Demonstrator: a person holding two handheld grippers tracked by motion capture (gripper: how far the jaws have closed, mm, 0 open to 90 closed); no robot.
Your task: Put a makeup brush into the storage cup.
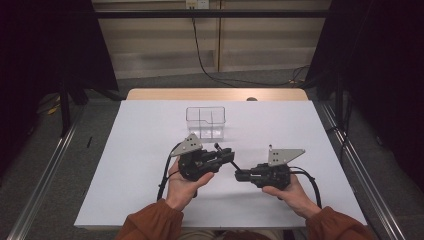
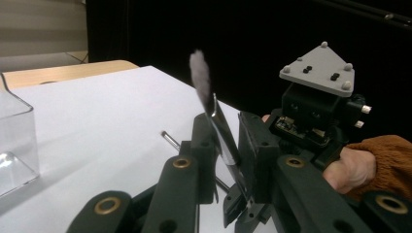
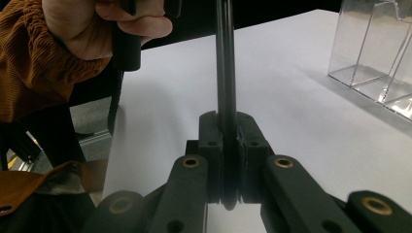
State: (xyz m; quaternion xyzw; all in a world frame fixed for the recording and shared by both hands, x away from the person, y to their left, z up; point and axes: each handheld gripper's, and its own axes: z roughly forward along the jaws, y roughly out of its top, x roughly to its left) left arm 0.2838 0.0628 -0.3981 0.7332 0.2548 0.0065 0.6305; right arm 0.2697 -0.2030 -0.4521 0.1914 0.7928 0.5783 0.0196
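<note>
Above the white table [image 1: 150, 195], both grippers clamped one thin makeup brush [image 2: 221, 128]: left gripper [image 2: 224, 141] near the bristles, right gripper [image 3: 227, 133] on its handle. One should release before moving toward the clear organizer [image 1: 206, 121].

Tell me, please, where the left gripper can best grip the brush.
On the rigid metal ferrule below the soft bristles, coming from the side so the jaws close across it; the right gripper already clamps the slim dark handle.
</note>
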